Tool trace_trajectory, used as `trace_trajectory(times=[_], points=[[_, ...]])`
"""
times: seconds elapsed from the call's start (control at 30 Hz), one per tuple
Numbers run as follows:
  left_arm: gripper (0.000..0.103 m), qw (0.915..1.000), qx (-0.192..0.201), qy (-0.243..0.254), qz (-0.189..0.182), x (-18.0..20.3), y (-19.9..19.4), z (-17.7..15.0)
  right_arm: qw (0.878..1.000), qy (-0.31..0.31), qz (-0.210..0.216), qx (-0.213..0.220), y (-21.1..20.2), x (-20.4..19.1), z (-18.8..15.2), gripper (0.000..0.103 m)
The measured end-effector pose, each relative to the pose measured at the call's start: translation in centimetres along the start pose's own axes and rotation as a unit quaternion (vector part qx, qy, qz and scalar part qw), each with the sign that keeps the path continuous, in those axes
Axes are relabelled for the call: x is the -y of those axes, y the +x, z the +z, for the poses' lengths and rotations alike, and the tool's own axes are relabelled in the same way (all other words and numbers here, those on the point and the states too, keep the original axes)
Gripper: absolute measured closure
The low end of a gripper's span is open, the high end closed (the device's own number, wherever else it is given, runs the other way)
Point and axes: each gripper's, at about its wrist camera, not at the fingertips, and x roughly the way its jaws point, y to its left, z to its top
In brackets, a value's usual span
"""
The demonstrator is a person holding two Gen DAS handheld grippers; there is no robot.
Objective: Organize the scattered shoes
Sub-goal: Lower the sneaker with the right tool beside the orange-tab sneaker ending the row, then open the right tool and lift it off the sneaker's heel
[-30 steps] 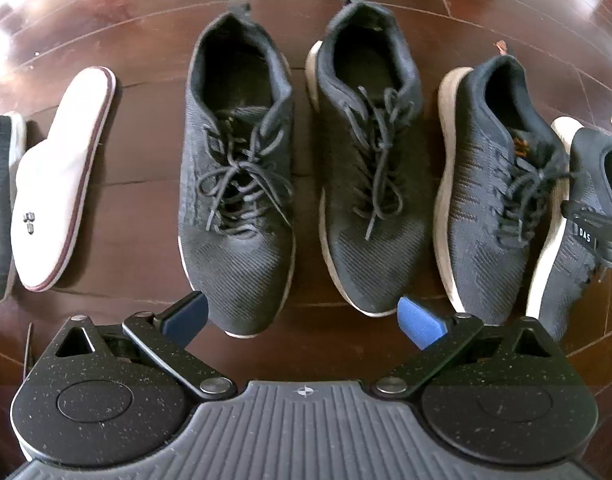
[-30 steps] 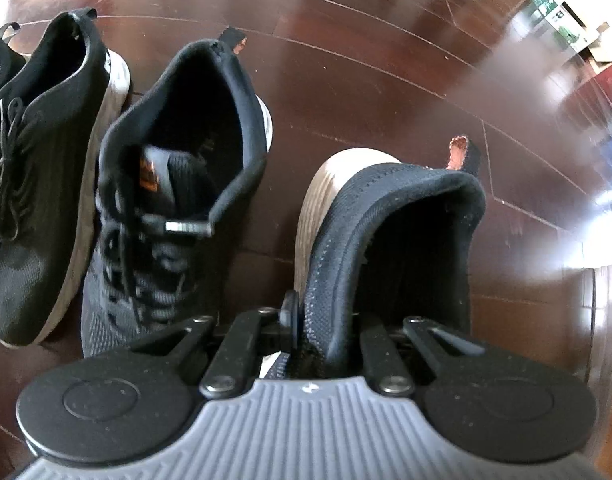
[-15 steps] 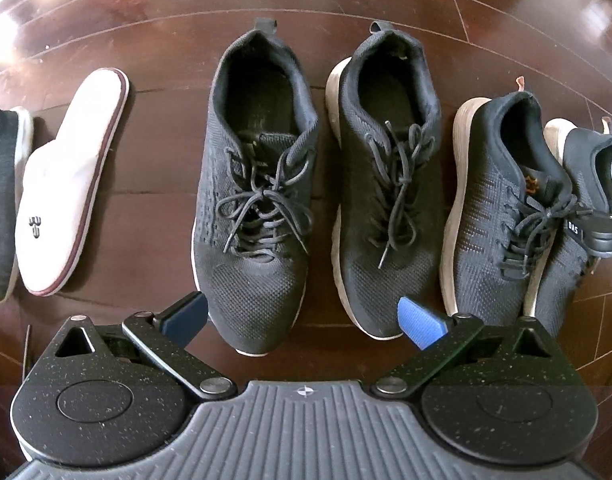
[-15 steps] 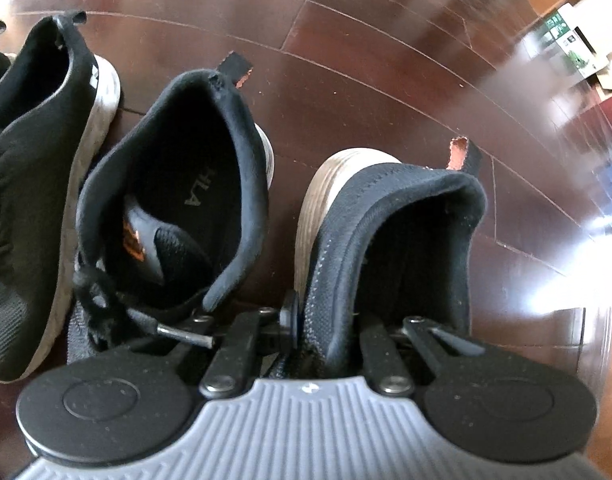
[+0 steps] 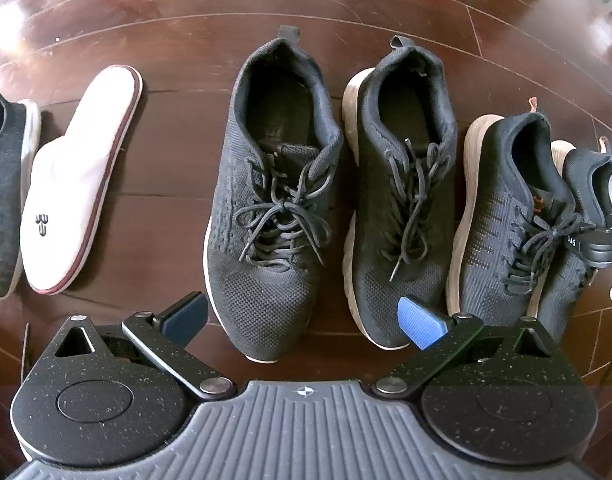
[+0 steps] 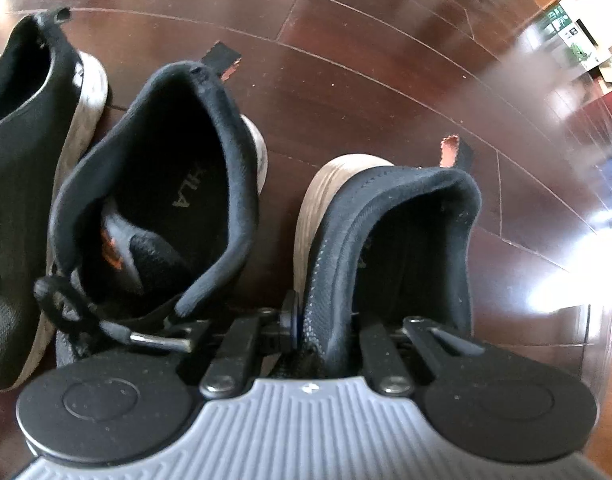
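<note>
My right gripper (image 6: 325, 332) pinches the collar of the last shoe (image 6: 389, 240) beside its mate (image 6: 154, 216); my left gripper (image 5: 302, 316) hangs open. I'm placing it; next I'd release once it sits level.

Bare floor (image 6: 385, 92) beyond packed shoes (image 5: 274, 200)
</note>
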Motion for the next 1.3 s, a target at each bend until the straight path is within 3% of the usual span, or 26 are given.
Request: trace_trajectory(times=[0.13, 0.73, 0.83, 0.97, 1.03, 1.07, 1.3], points=[[0.001, 1.0, 0.0, 0.001, -0.001, -0.2, 0.0, 0.0, 1.0, 0.027, 0.007, 0.01, -0.6, 1.0, -0.7, 0.092], [0.001, 0.9999, 0.005, -0.003, 0.009, -0.7, -0.1, -0.2, 1.0, 0.017, -0.001, 0.014, -3.9, 0.4, -4.9, 0.086], [0.001, 0.9999, 0.007, -0.003, 0.011, -0.7, -0.2, -0.3, 1.0, 0.015, -0.002, 0.016, -4.9, 0.5, -6.0, 0.078], [0.001, 0.9999, 0.008, -0.007, 0.012, -0.7, -0.3, -0.4, 0.999, 0.011, -0.01, 0.038, -7.6, 1.2, -8.2, 0.052], [0.001, 0.9998, 0.009, -0.009, 0.012, -0.8, -0.4, -0.4, 0.999, 0.016, -0.007, 0.049, -9.4, 5.6, -9.9, 0.037], [0.001, 0.9998, 0.009, -0.01, 0.012, -0.8, -0.4, -0.4, 0.998, 0.02, -0.008, 0.055, -10.1, 5.8, -10.2, 0.03], [0.001, 0.9996, 0.017, -0.018, 0.008, -0.8, -1.3, -0.6, 0.994, 0.068, 0.002, 0.081, -12.7, 8.1, -11.0, 0.03]])
